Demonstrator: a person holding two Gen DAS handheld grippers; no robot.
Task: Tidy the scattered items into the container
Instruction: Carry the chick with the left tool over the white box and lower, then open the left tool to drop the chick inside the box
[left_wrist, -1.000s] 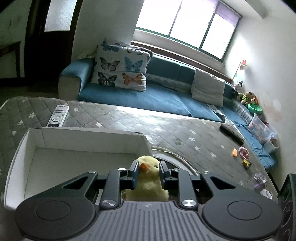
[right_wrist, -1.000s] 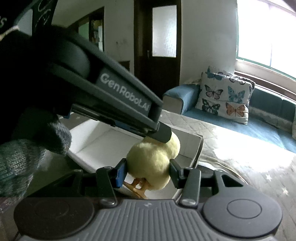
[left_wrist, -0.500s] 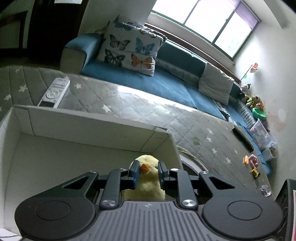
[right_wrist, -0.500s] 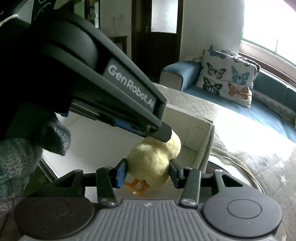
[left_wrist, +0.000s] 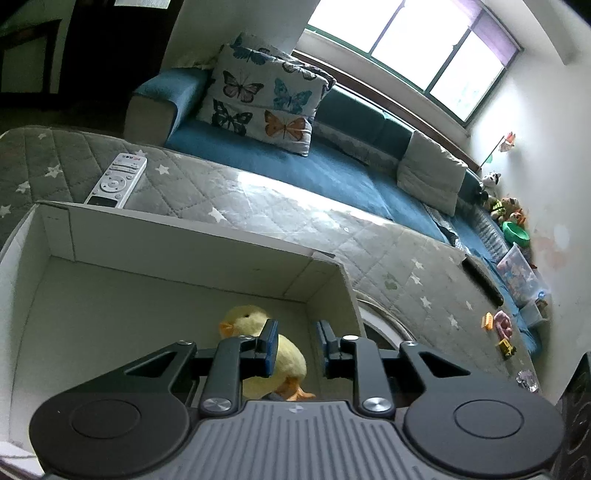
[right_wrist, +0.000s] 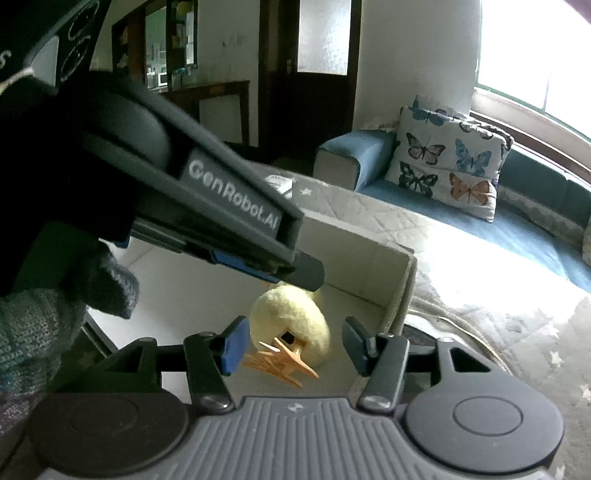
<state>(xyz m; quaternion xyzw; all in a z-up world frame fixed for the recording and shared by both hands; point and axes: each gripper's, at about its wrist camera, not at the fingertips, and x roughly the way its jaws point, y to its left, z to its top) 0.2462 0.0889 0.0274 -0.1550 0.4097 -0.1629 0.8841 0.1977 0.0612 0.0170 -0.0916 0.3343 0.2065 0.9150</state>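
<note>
both tongs parted, nothing gripped. left gripper (left_wrist: 294, 345) has a clear gap between its blue pads; the plush duck (left_wrist: 266, 350) sits just past and partly behind its left finger, not between the pads. right gripper (right_wrist: 295, 345) is spread wider, and the duck lies just ahead of it in the gap, lying tipped with orange feet (right_wrist: 280, 363) pointing back toward that gripper. i can't see either pad touching it.

duck is on the floor of the white box (left_wrist: 184, 240), in the corner nearest the box wall to the right of both grippers. my read is that's the drop: it rests on the bottom on its own, so the open jaws make sense for a release.

left gripper's body crosses the right wrist view from upper left, tip just above the duck.

white remote (left_wrist: 116, 181) is beyond the box's far wall, on the quilted star cover (left_wrist: 332, 236). small toys (left_wrist: 498, 328) are far off to the right of the left gripper, well apart from the box. those look like what's left to collect. next move likely means lifting both tongs clear of the box walls without snagging the plush.
</note>
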